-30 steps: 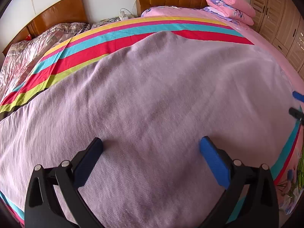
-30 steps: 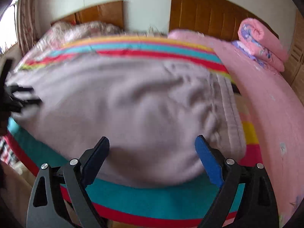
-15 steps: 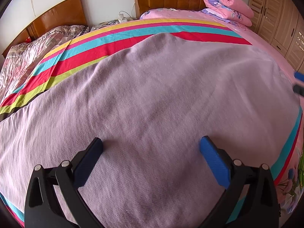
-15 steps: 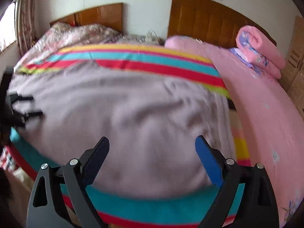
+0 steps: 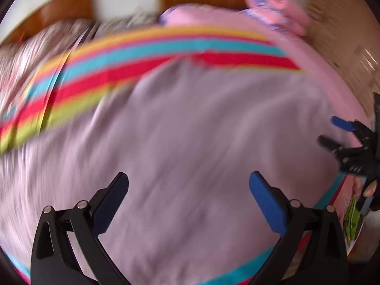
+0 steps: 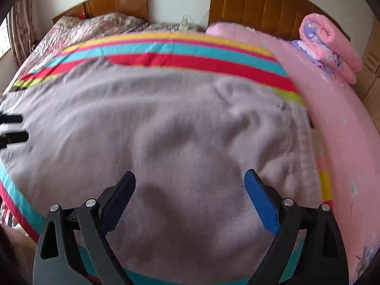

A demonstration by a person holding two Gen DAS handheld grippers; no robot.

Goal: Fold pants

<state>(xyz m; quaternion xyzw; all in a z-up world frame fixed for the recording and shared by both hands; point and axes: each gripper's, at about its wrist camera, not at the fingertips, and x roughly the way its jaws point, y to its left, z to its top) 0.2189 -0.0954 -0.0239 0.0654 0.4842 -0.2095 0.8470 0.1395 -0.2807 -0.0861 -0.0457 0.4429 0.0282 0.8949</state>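
Note:
The mauve-grey pants (image 5: 190, 142) lie spread flat on the striped bed cover, filling most of both views (image 6: 166, 123). The waistband end (image 6: 301, 130) lies at the right in the right wrist view. My left gripper (image 5: 188, 190) is open and empty just above the cloth. My right gripper (image 6: 190, 185) is open and empty above the cloth near the near edge. The right gripper also shows at the right edge of the left wrist view (image 5: 332, 130), and the left gripper at the left edge of the right wrist view (image 6: 11, 128).
The striped cover (image 6: 166, 54) lies over a pink bed sheet (image 6: 344, 130). A rolled pink quilt (image 6: 330, 45) sits by the wooden headboard (image 6: 261, 2). A second bed (image 6: 83, 28) stands at the left. Wardrobe doors (image 5: 344, 35) stand at the right.
The left wrist view has swung and is now blurred. The right gripper has come further into that view at the right edge. The right gripper has moved in over the pants.

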